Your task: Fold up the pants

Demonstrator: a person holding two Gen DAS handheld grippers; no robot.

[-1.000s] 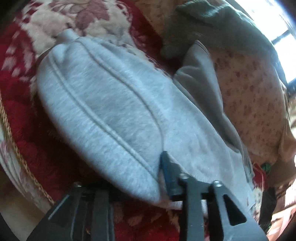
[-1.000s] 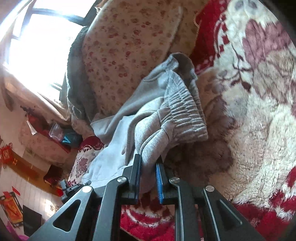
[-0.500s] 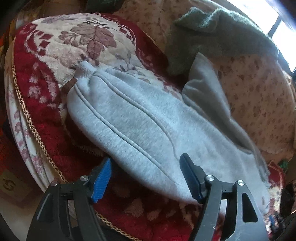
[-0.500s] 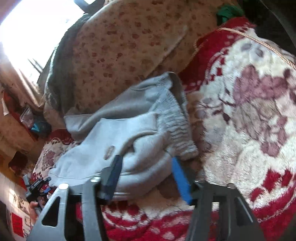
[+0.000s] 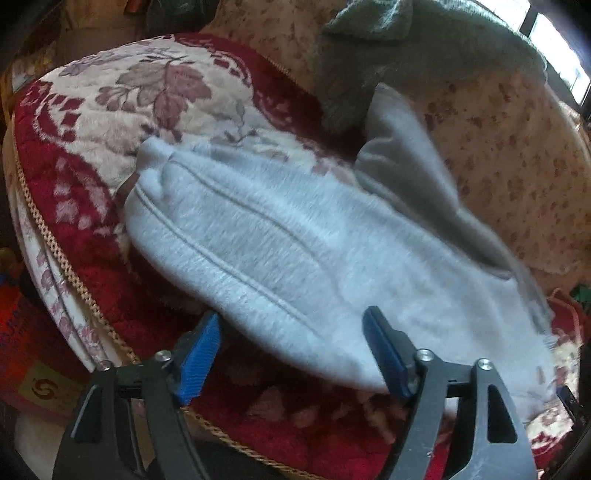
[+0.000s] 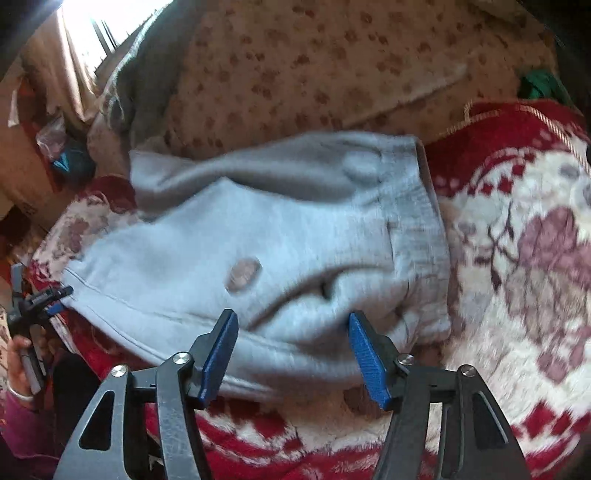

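Light grey sweatpants (image 5: 280,251) lie folded lengthwise on a red and cream floral blanket (image 5: 122,96). The cuff end shows in the left wrist view, the elastic waistband (image 6: 417,236) in the right wrist view. A small brown patch (image 6: 242,273) sits on the hip. My left gripper (image 5: 295,354) is open and empty, just in front of the pants' near edge. My right gripper (image 6: 291,350) is open and empty, just in front of the waist end. The left gripper also shows far left in the right wrist view (image 6: 40,299).
A beige floral cushion (image 5: 509,155) stands behind the pants with a dark grey garment (image 5: 413,40) draped on it. The blanket's corded edge (image 5: 62,258) drops off at the near left. A bright window (image 6: 96,18) is behind. Clutter (image 6: 66,155) lies beside the cushion.
Both grippers were shut on the pants one second ago. They opened, let the pants drop flat on the blanket, and pulled back a little.
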